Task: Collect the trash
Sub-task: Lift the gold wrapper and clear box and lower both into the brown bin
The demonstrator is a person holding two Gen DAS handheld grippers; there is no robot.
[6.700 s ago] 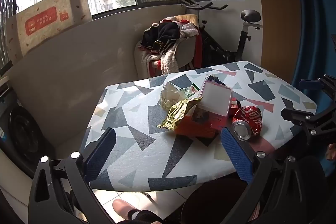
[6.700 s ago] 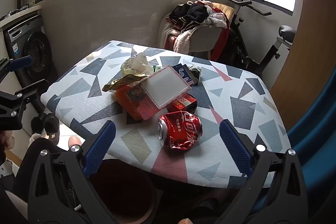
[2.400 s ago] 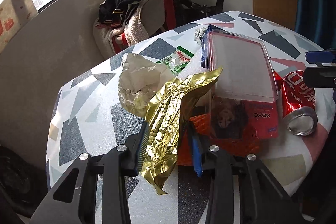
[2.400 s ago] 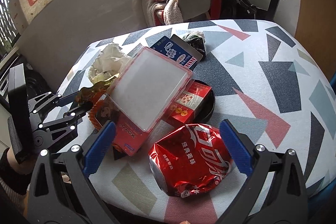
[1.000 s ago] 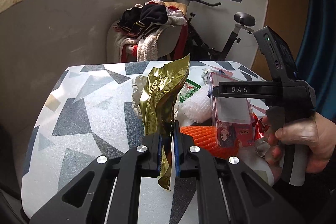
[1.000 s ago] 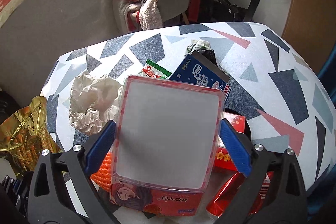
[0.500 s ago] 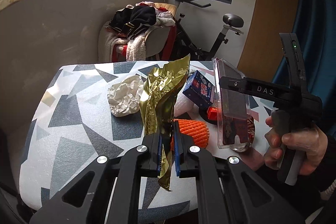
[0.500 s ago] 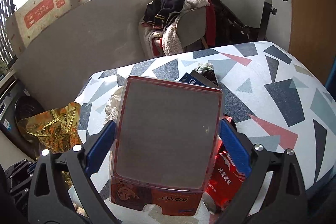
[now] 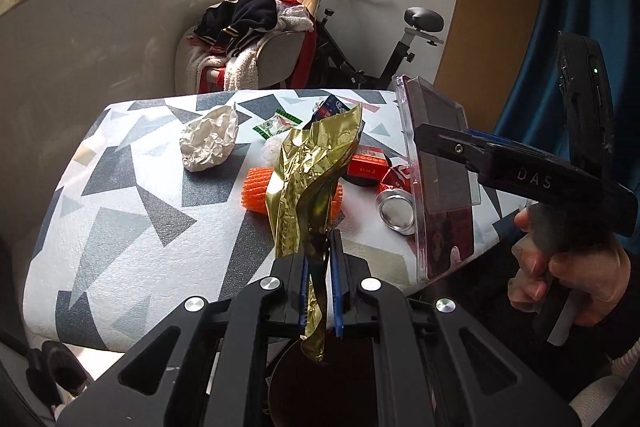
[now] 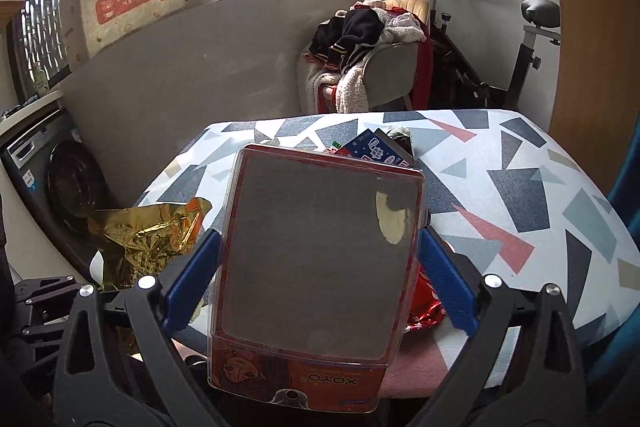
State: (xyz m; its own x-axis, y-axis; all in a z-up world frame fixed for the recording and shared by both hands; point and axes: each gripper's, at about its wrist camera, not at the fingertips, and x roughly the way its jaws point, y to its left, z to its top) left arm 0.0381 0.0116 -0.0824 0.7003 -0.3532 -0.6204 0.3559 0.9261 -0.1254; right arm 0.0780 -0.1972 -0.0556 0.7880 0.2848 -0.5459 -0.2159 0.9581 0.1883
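My left gripper (image 9: 320, 239) is shut on a crumpled gold foil wrapper (image 9: 312, 163), which stands up from the pads and hangs down over a dark round bin (image 9: 288, 371) below the table's near edge. My right gripper (image 10: 320, 239) is shut on a clear plastic package (image 10: 320, 211) with a red printed card inside, its blue pads pressing on both long sides. The package (image 9: 440, 179) is held upright off the table, to the right of the wrapper. The gold wrapper (image 10: 148, 231) also shows at the left of the right wrist view.
On the patterned table (image 9: 132, 195) lie crumpled white paper (image 9: 210, 139), an orange foam net (image 9: 256, 191), a crushed red can (image 9: 394, 203), a red box (image 9: 366, 163) and a blue carton (image 9: 332, 107). Behind stand a clothes-piled chair (image 9: 256, 27) and an exercise bike (image 9: 400, 39). A washing machine (image 10: 60, 179) is at the left.
Both grippers have drawn back from the table with their loads. The package has risen off the pile and tipped upright. The wrapper's tail now hangs over the bin.
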